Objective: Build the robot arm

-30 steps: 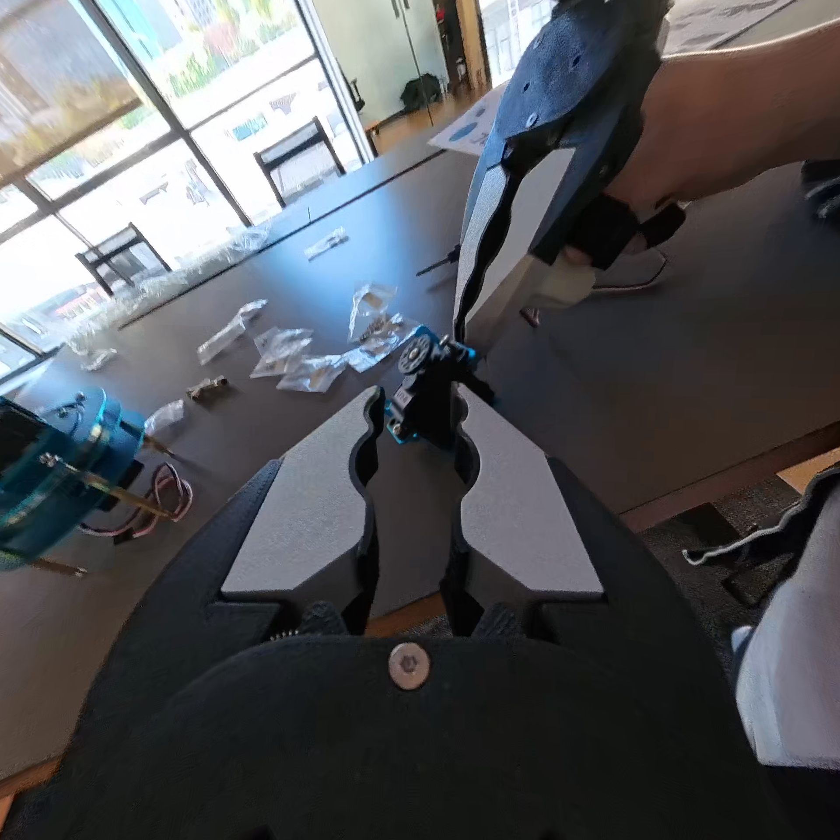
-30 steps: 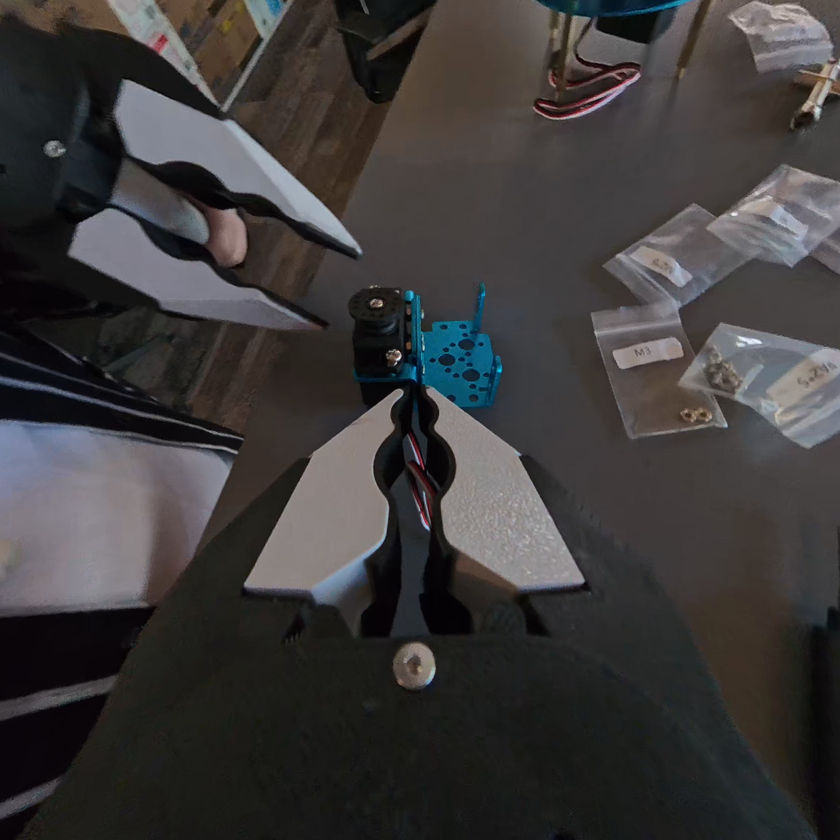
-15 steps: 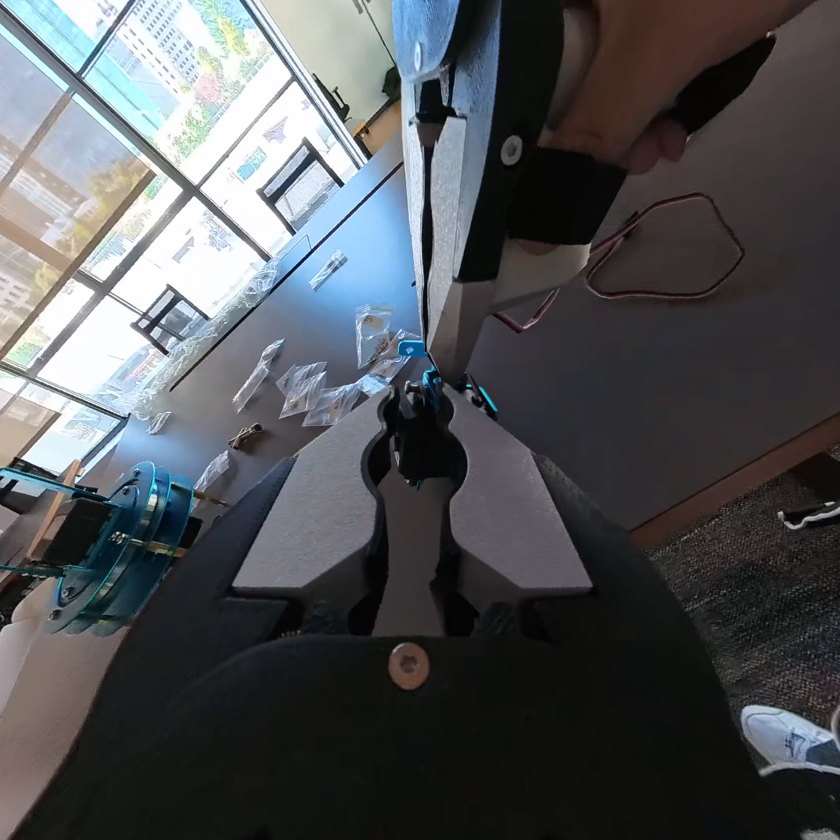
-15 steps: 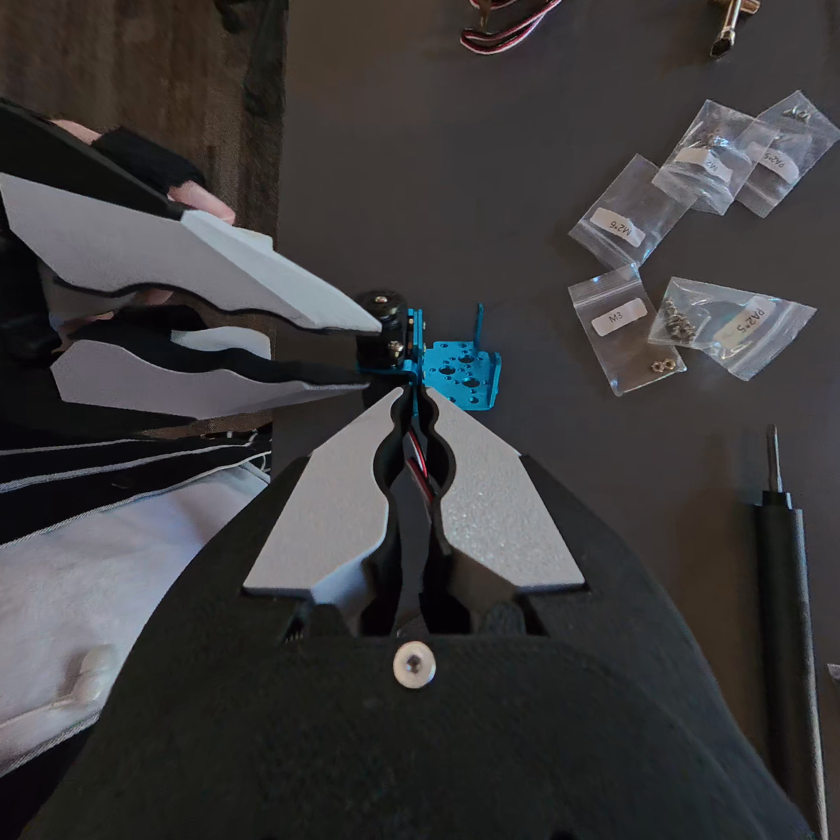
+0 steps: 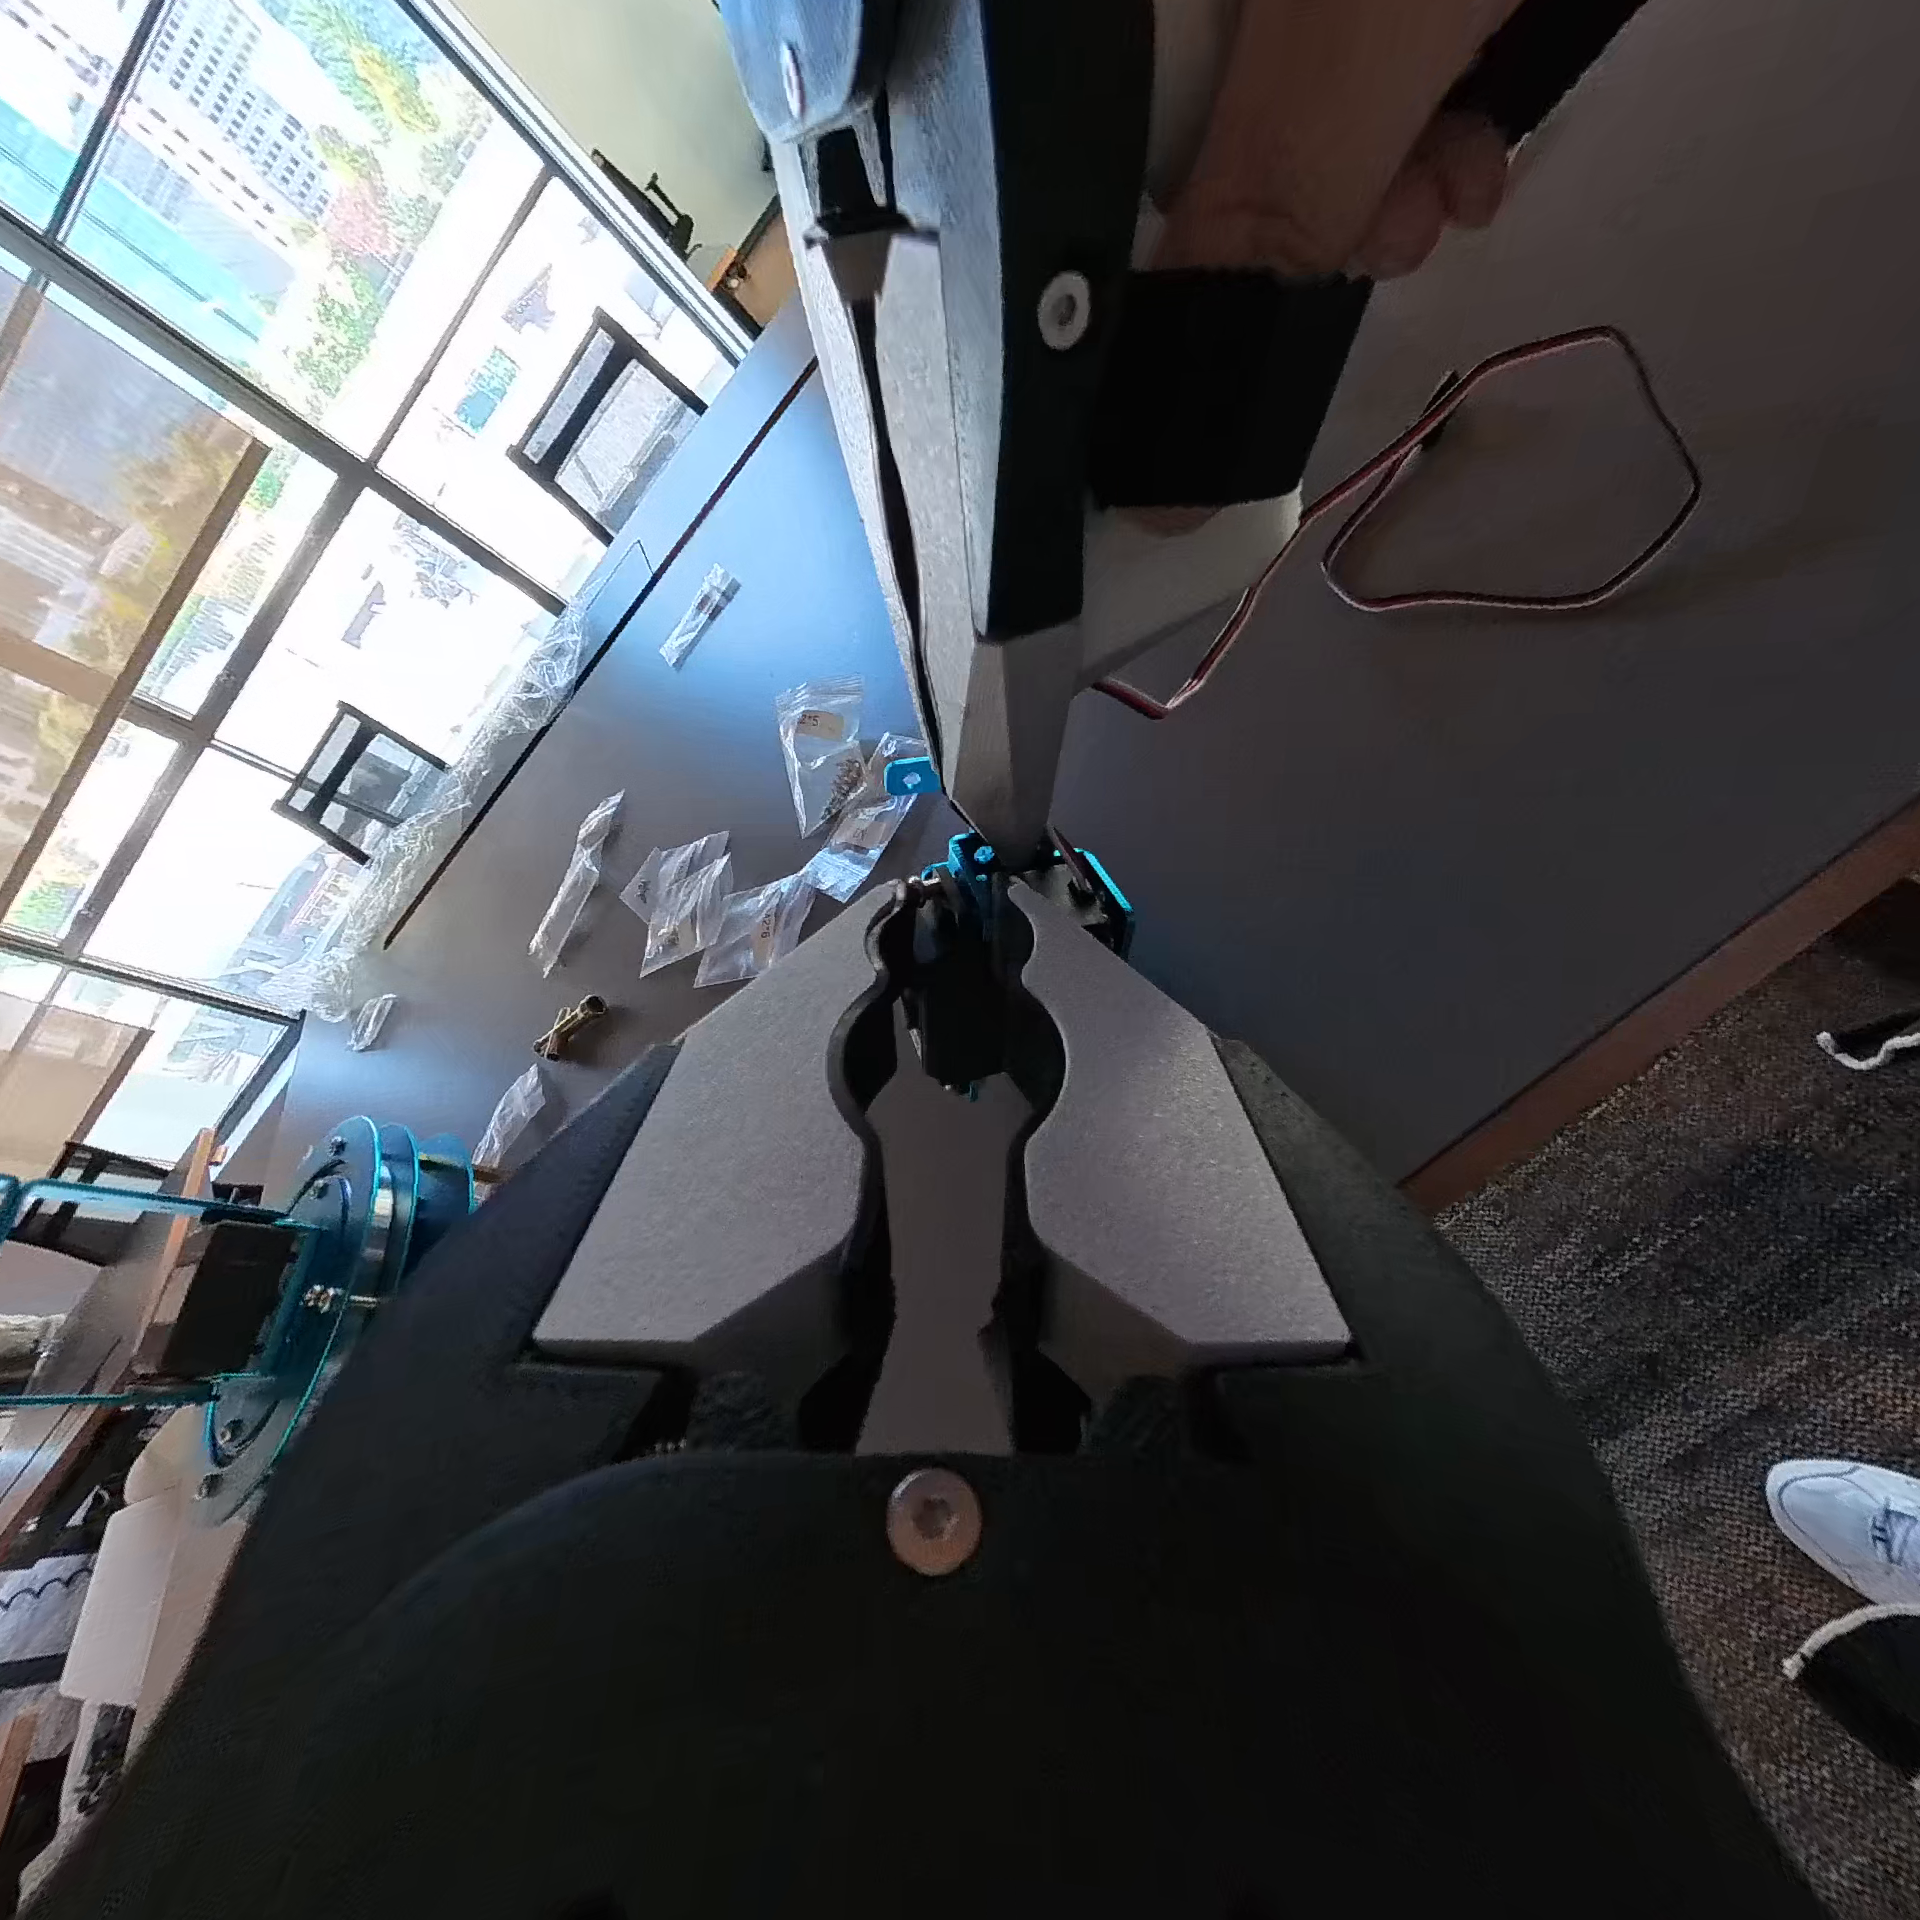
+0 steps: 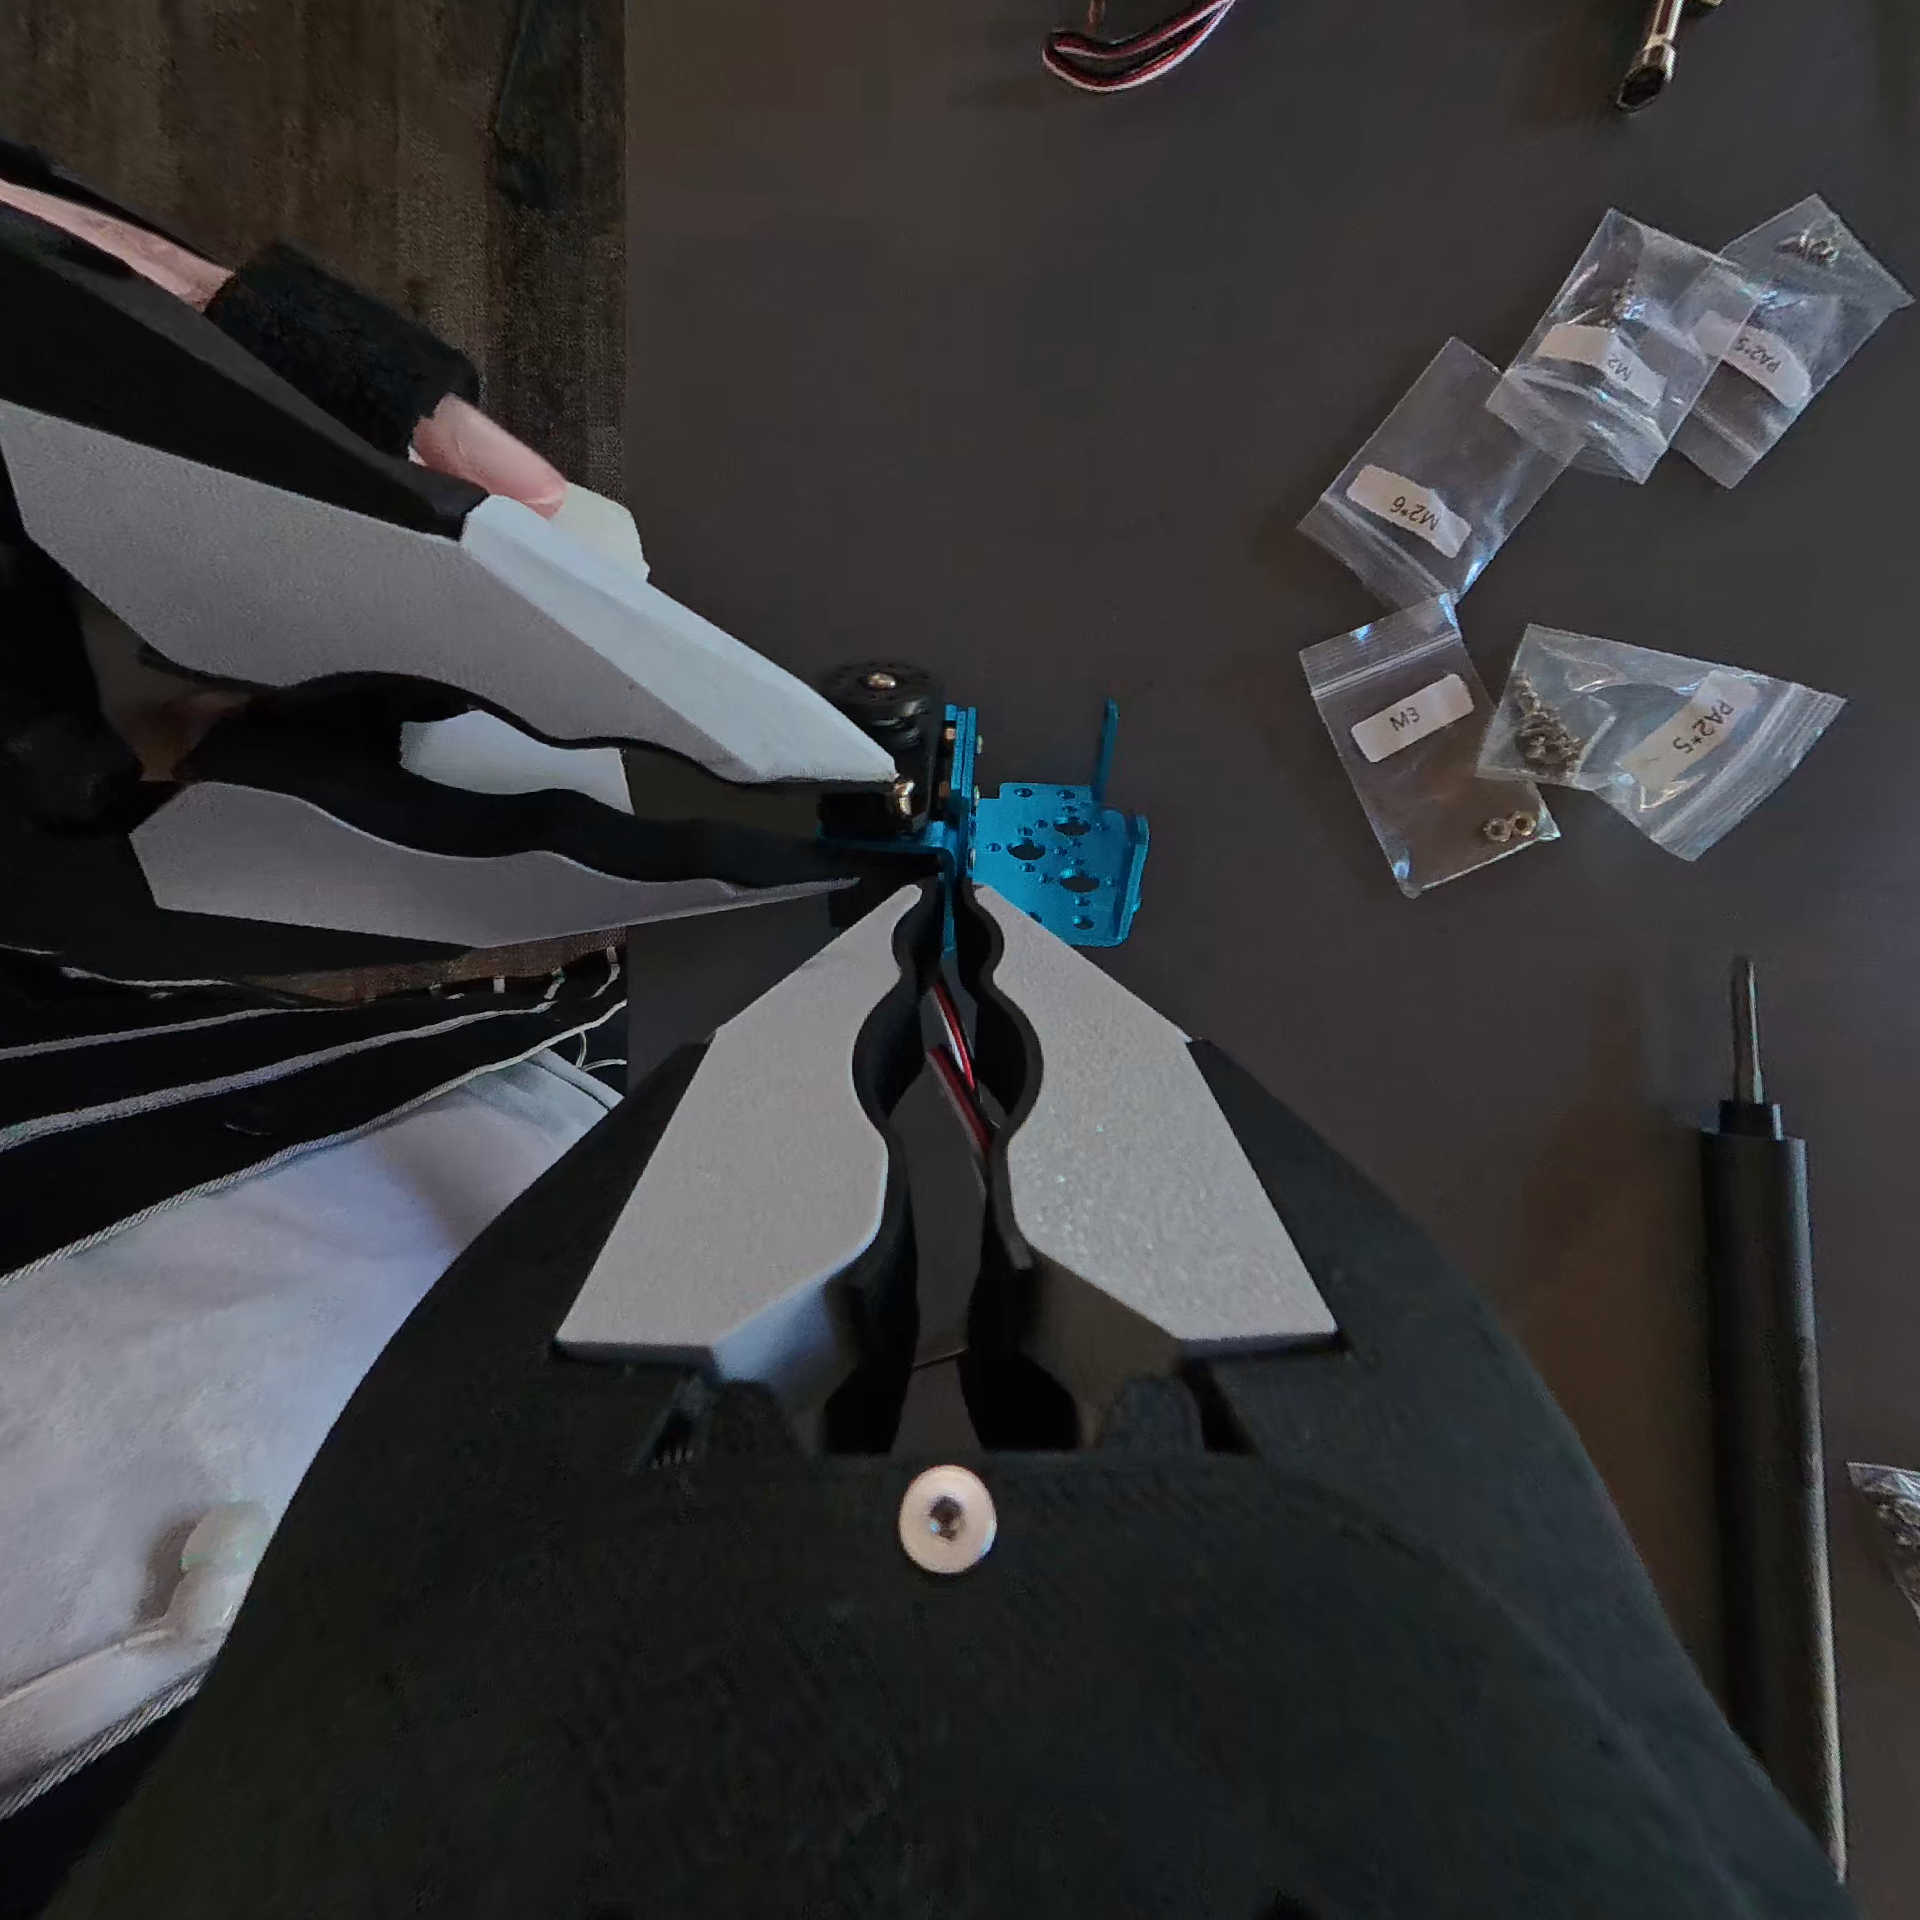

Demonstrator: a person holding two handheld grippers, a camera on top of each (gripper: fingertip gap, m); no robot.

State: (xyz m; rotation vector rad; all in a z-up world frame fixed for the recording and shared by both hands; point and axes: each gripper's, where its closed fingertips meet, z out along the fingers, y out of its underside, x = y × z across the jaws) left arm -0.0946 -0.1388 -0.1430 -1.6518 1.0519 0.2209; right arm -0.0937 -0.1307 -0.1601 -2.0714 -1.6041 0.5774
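Dark matte tabletop (image 6: 1039,364) fills both views; its wooden front edge shows in the left wrist view, with carpet below. Tall windows and chairs stand behind the far side.

Left gripper (image 5: 951,904), black body with grey wedge fingers, comes in level from the table's near edge. Its fingers are closed most of the way, a narrow gap between them, and the black servo motor (image 5: 951,1023) sits in that gap, pinched by the tips. In the right wrist view the same tips bracket the servo's round black horn from the left side.

Right gripper (image 6: 948,894), same build, points down from above. Fingers nearly together at the tips, clamped on the thin upright flange of the blue anodised aluminium bracket (image 6: 1060,857). The red, white and dark servo lead (image 6: 951,1049) runs back through the scalloped gap between the fingers.

Judgement: two grips on one assembly, from directions roughly at right angles, keep servo and bracket from twisting against each other.

The assembly rests at or just above the tabletop near its front edge; contact cannot be told. Bracket is a perforated U-shaped plate, one tab standing up on the far side; the servo is screwed against its left face.

Nearby: clear zip bags of small screws and nuts (image 6: 1558,582) to the right, apart from the bracket; a slim black screwdriver (image 6: 1766,1403) at right; a blue acrylic round-plate assembly (image 5: 312,1299) far left.
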